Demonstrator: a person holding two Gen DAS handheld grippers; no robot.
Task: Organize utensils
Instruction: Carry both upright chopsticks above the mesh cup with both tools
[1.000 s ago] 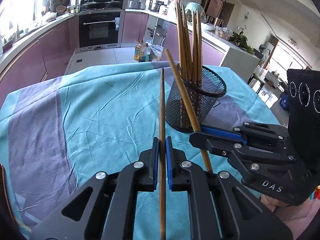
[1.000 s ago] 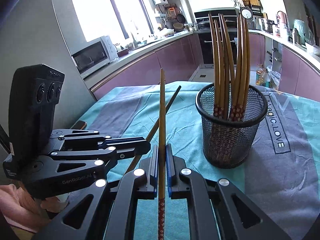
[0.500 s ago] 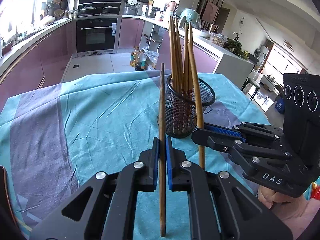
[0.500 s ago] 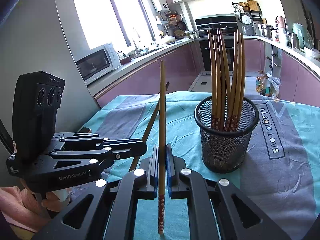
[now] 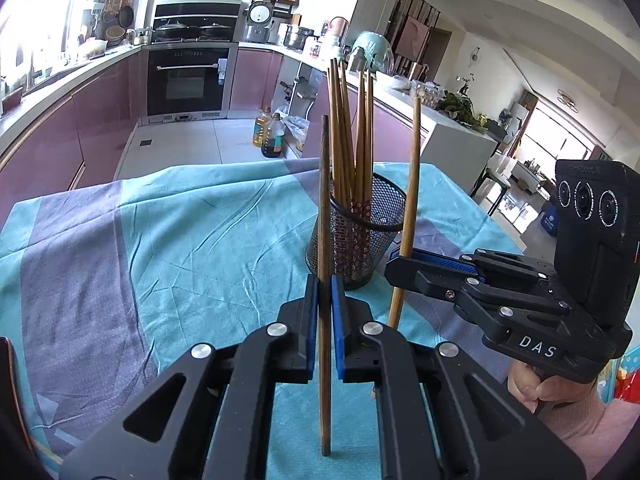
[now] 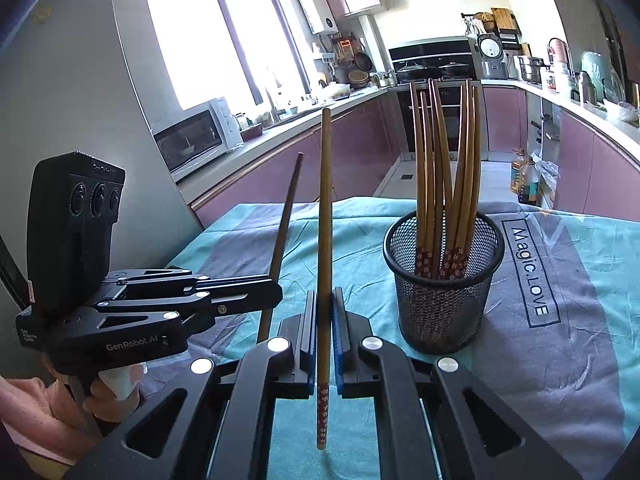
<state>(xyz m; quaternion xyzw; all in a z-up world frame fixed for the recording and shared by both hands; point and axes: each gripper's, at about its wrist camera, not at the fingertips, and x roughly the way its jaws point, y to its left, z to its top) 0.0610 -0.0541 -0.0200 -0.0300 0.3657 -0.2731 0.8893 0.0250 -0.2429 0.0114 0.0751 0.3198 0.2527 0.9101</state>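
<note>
Mesh cup holding chopsticks, teal cloth beneath

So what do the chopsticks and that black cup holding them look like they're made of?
Chopsticks: probably wood or bamboo, smooth brown finish, with a red flowered band at the thick end. The one in the right hand-held gripper looks the same.
Cup: apparently black metal wire mesh; you can see through its wall.
</note>
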